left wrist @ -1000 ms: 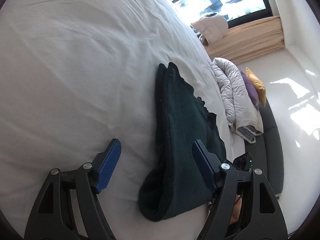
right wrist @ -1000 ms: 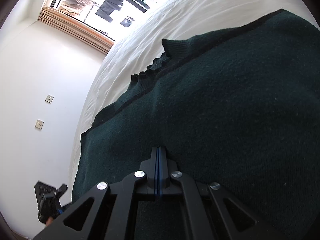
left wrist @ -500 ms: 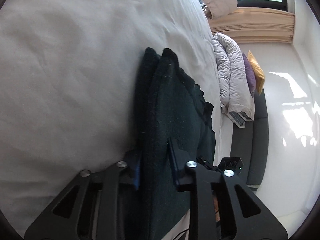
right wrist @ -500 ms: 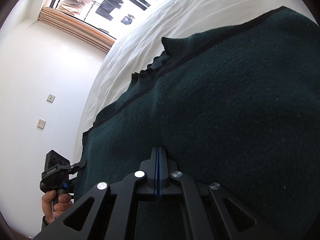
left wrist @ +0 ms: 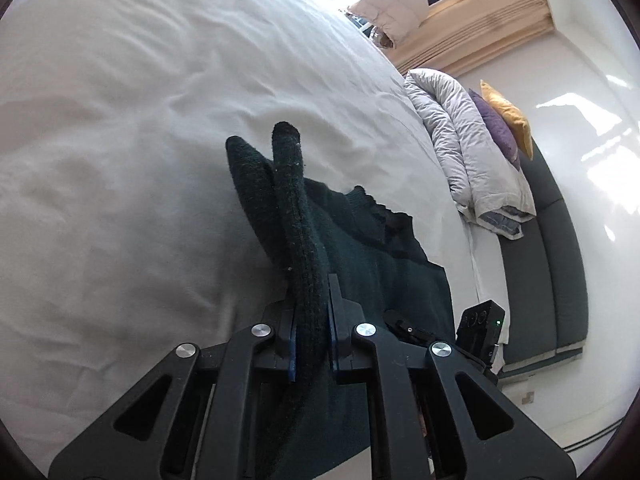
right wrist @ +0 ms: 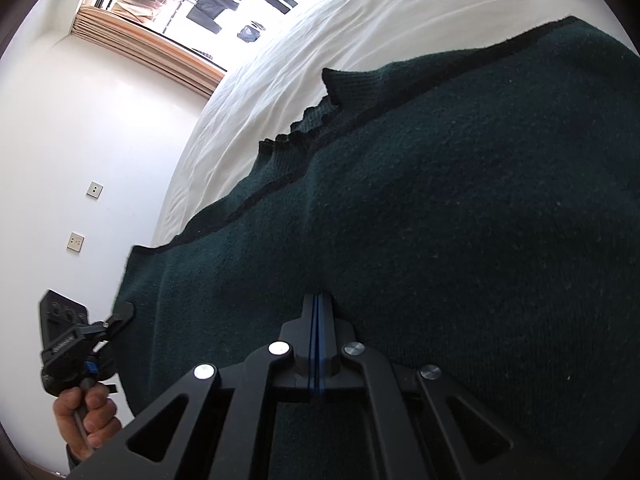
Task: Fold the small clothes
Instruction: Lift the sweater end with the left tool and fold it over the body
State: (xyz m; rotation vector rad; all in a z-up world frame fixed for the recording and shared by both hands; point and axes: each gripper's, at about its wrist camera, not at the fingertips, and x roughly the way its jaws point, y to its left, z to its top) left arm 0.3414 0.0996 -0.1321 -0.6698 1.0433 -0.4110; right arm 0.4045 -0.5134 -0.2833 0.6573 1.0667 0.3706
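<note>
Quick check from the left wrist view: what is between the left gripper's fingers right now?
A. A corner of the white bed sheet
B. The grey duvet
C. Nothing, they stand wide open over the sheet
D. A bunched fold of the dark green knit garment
D: the left gripper is shut on a raised fold of the dark green knit garment, above the white bed sheet.

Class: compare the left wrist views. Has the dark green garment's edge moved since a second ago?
Yes. The left claw has shut on the garment's edge, which now stands up off the white bedsheet instead of lying flat on it.
</note>
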